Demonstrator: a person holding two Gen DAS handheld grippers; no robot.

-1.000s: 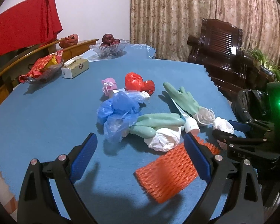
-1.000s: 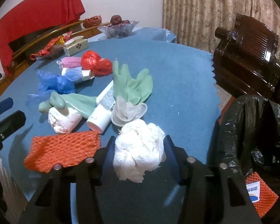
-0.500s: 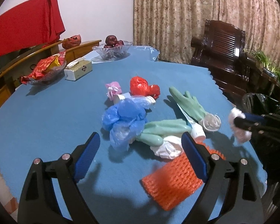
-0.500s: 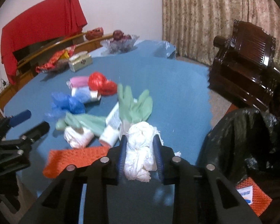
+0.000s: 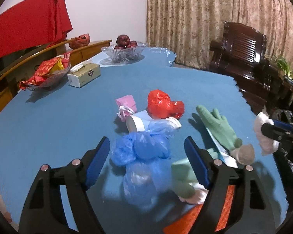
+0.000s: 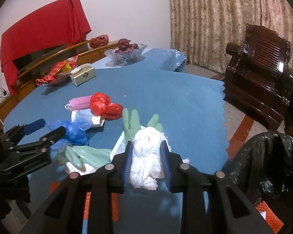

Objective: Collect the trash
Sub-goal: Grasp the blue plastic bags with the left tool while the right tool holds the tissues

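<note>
Right tongs [image 6: 146,163] clamp a white wad [image 6: 146,161], the black bin bag [image 6: 263,161] to their right; left tongs [image 5: 146,161], apart but closing, straddle a blue bag [image 5: 140,152]; beyond, gloves [image 5: 218,128] and red bag [image 5: 162,105] await on the worktop [image 5: 68,126].

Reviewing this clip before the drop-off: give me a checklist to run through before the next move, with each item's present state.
1. right gripper clamped on the white wad: ok.
2. Wad lifted off the blue tablecloth: ok.
3. black trash bag mouth open: ok.
4. Wad over the bag: not ok, the bag is off to its right.
5. left gripper straddling the blue plastic bag, jaws just closing, not yet pressing: ok.
6. Blue bag free of the green glove: cannot tell.
</note>
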